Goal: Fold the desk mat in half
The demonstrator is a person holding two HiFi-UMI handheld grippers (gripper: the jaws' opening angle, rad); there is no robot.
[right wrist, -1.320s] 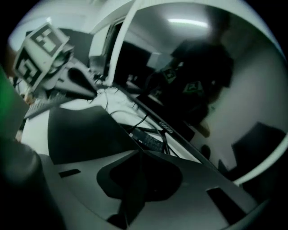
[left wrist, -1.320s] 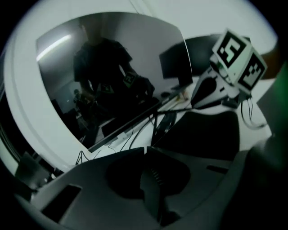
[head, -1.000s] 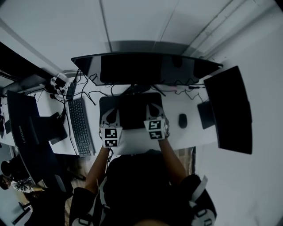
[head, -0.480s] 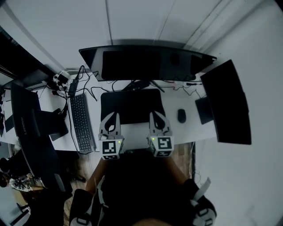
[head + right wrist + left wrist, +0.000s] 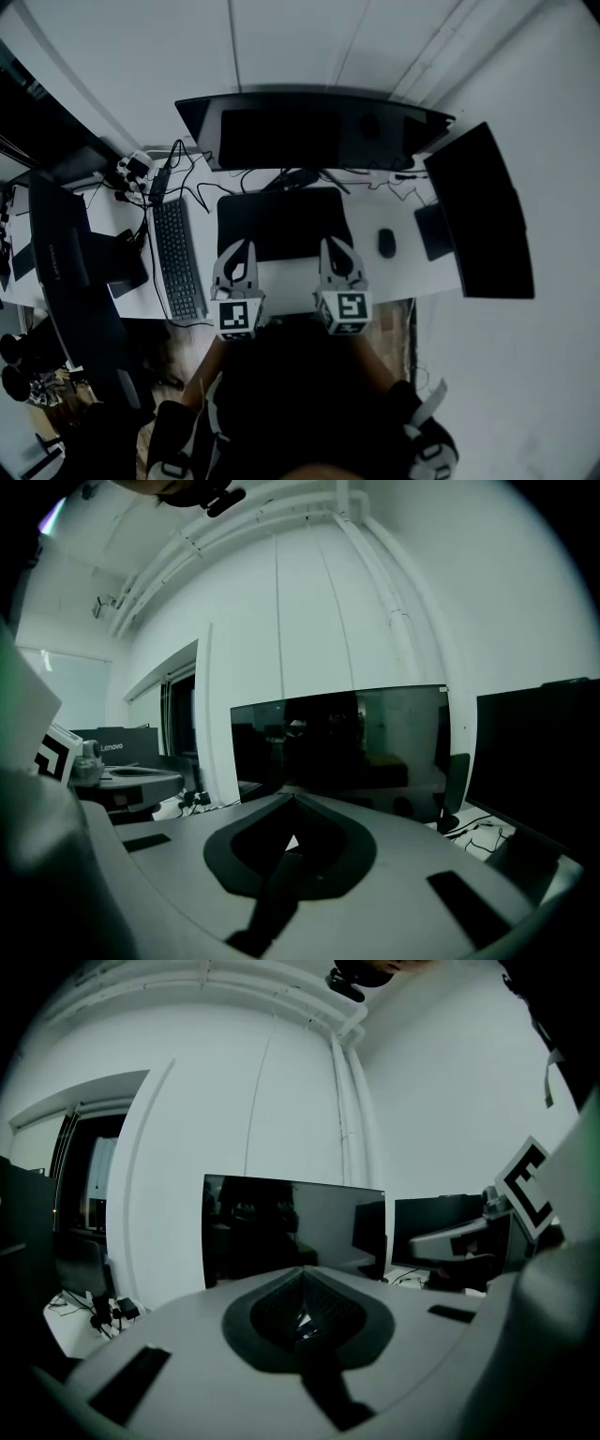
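The black desk mat (image 5: pixel 284 220) lies flat on the white desk (image 5: pixel 291 281), in front of the wide monitor. In the head view my left gripper (image 5: pixel 238 247) points at the mat's near left corner and my right gripper (image 5: pixel 334 244) at its near right part. Whether either tip touches the mat I cannot tell. Both are shut with nothing between the jaws. In the left gripper view the shut jaws (image 5: pixel 302 1314) are raised and face the monitor (image 5: pixel 292 1227). In the right gripper view the shut jaws (image 5: pixel 289 841) face the same screen. The mat is hidden in both gripper views.
A keyboard (image 5: pixel 175 258) lies left of the mat and a mouse (image 5: pixel 384 243) right of it. A second monitor (image 5: pixel 478 211) stands at the right, a dark one (image 5: pixel 56 253) at the left. Cables (image 5: pixel 187 183) run behind the mat.
Both grippers have drawn back from over the mat's near edge toward the desk's front edge and the person. The mat has not visibly moved.
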